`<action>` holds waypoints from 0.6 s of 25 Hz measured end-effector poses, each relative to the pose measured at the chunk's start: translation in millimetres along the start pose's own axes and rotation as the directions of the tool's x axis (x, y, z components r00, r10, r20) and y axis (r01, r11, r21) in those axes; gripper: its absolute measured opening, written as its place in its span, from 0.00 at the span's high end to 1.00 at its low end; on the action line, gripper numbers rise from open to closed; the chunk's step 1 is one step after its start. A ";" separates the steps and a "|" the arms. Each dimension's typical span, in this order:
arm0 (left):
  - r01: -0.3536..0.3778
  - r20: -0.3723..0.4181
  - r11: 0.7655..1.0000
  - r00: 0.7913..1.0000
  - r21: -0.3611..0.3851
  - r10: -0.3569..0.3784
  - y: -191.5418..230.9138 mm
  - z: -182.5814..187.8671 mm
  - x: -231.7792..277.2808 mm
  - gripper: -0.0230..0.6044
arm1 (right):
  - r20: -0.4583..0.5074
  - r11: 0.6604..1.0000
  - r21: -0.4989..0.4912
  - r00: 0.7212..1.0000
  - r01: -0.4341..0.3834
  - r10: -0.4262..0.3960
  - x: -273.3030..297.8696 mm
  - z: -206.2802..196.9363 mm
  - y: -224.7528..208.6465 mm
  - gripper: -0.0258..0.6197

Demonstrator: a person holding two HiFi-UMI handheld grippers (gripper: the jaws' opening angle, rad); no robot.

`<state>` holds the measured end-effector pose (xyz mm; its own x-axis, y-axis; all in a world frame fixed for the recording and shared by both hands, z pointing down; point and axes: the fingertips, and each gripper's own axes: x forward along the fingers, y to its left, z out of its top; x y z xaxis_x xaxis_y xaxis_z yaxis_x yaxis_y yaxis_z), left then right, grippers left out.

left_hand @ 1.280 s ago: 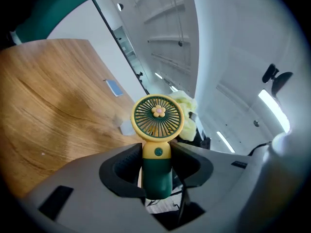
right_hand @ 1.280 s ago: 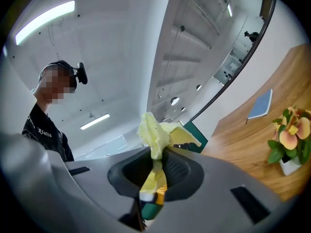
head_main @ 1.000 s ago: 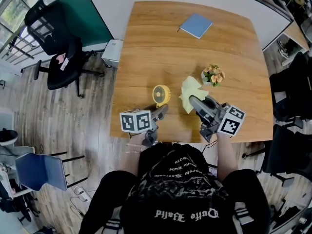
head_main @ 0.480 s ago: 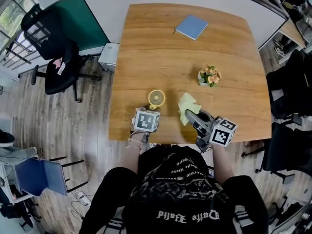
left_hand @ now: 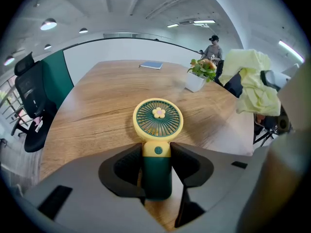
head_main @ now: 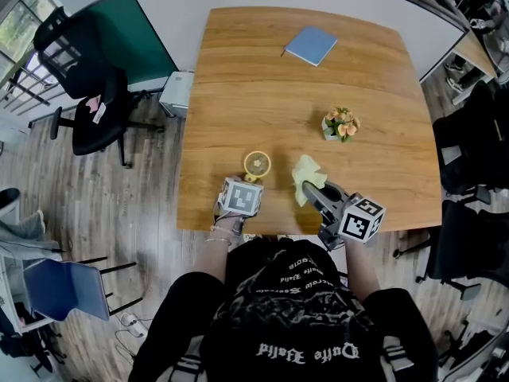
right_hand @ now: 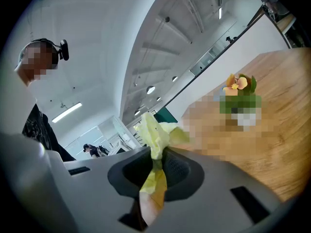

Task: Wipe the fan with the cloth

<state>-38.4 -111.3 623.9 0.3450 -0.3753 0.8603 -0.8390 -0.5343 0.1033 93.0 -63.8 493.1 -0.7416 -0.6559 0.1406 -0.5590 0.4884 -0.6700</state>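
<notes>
Wiping well from here means bracing the fan (left_hand: pixel 158 119), clamped by its green handle in the left gripper (left_hand: pixel 156 174) at the table's (head_main: pixel 318 94) near edge, while the right gripper (right_hand: pixel 154 176), pinching the yellow cloth (right_hand: pixel 154 127) just to the fan's right, sweeps lightly across the grille.

The fan (left_hand: pixel 158 120), small and handheld, has a round yellow head, a dark green grille and a dark green handle. It stands upright near the counter's (left_hand: pixel 97 110) front edge, its handle clamped in the left tool (left_hand: pixel 157 166). The cloth (right_hand: pixel 154 130), pale yellow and crumpled, is pinched in the right tool (right_hand: pixel 158 169) beside the fan.
</notes>
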 end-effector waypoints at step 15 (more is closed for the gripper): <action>0.068 0.369 0.983 0.929 -0.172 0.000 -1.4 45.7 -76.8 0.59 | 0.053 0.944 -0.234 0.972 0.233 -0.227 -10.4 16.4 -17.5 0.85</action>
<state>-44.6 -116.3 534.9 0.4761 -0.6284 0.6152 -0.8732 -0.4208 0.2460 116.5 -74.9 491.4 -0.5743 -0.7795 0.2501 -0.7875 0.4427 -0.4287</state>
